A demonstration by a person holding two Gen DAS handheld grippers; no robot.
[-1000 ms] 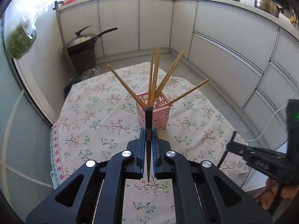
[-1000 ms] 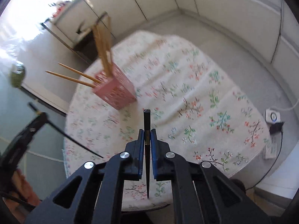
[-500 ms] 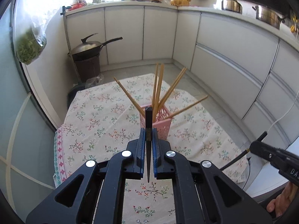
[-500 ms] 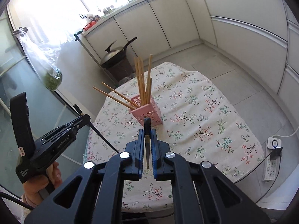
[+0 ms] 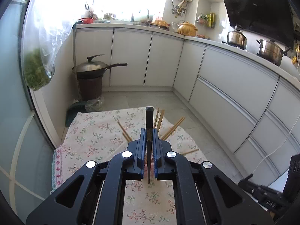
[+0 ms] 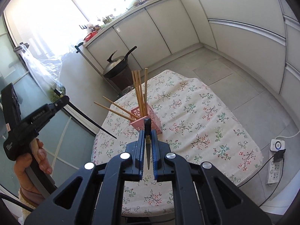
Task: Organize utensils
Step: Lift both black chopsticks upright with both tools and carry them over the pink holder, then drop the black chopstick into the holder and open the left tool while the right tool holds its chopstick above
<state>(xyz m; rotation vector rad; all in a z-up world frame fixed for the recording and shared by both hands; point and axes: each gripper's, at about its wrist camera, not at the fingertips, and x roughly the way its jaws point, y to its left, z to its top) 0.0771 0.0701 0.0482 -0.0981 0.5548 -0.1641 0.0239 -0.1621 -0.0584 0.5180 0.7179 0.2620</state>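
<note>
Upright in the pink perforated plastic holder (image 6: 145,121) (mid floral tablecloth (image 6: 196,116)) lean the pale wooden chopsticks (image 6: 138,91). Each slender black chopstick (image 5: 149,131) (image 6: 147,136) sits clamped in a gripper, left gripper (image 5: 149,146) and right gripper (image 6: 147,146), above the table.

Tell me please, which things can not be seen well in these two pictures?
- Pink holder: hidden by the left gripper in the left wrist view.
- Right gripper: cut off at the left wrist view's edge.
- Countertop items: too small, washed out by window glare.
</note>
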